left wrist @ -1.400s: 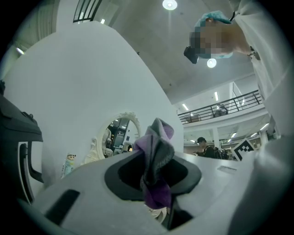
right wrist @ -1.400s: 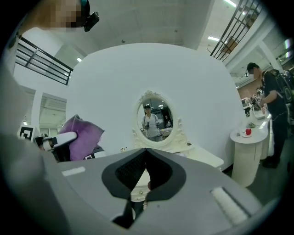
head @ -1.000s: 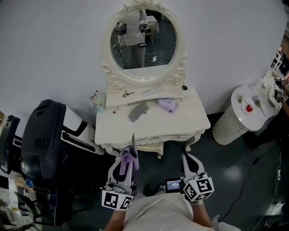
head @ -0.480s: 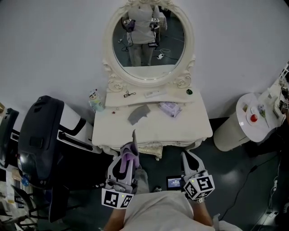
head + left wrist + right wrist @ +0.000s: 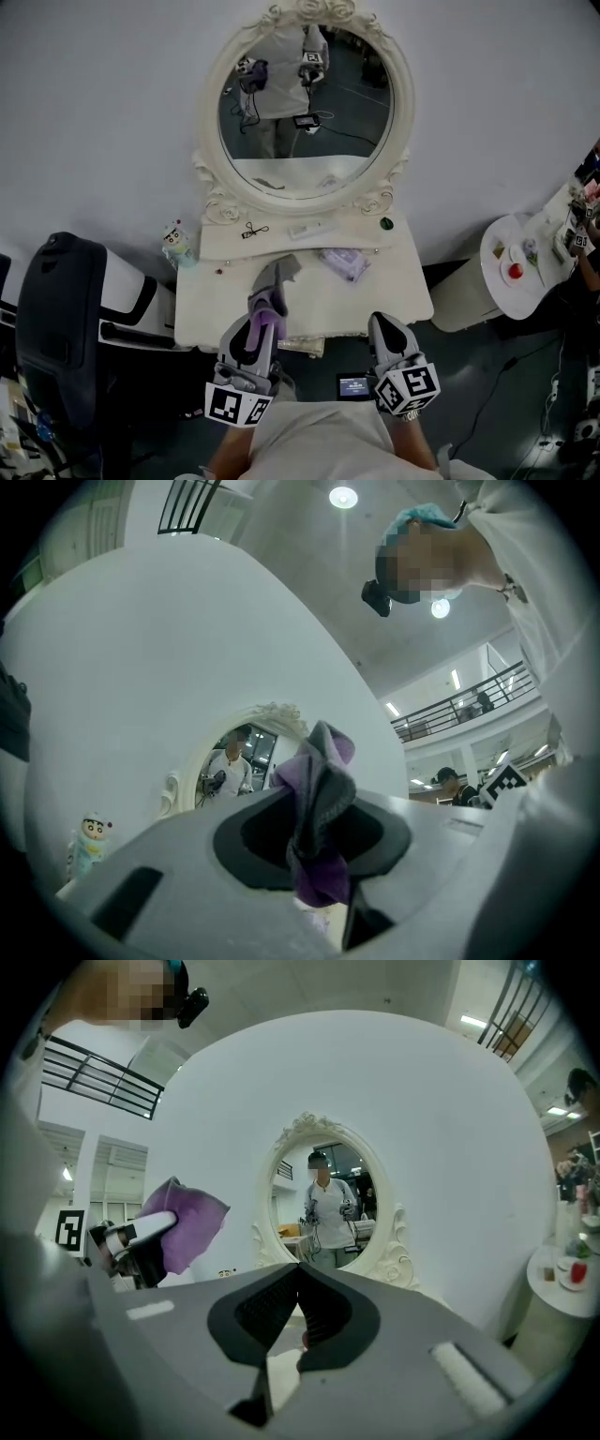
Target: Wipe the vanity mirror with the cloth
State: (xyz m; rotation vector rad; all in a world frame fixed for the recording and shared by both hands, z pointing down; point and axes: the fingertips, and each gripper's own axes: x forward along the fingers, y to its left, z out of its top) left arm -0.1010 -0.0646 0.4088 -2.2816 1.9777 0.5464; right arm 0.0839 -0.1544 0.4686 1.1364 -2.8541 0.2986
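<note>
Purple cloth (image 5: 319,822) bunches in the clamped jaws of the left gripper (image 5: 271,300) near the vanity table's (image 5: 398,292) front edge; the right gripper (image 5: 300,1271), jaws together and empty, faces the oval mirror (image 5: 309,117).

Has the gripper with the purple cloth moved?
Yes: the left gripper has moved forward; earlier short of the vanity table, it now overlaps its front edge.

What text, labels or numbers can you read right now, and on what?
No readable text anywhere.
Black-and-white square-marker cube on the left gripper: patterns only, no letters.
Matching cube on the right gripper: patterns only.
Small lit screen beside the right gripper: too small to read.
</note>
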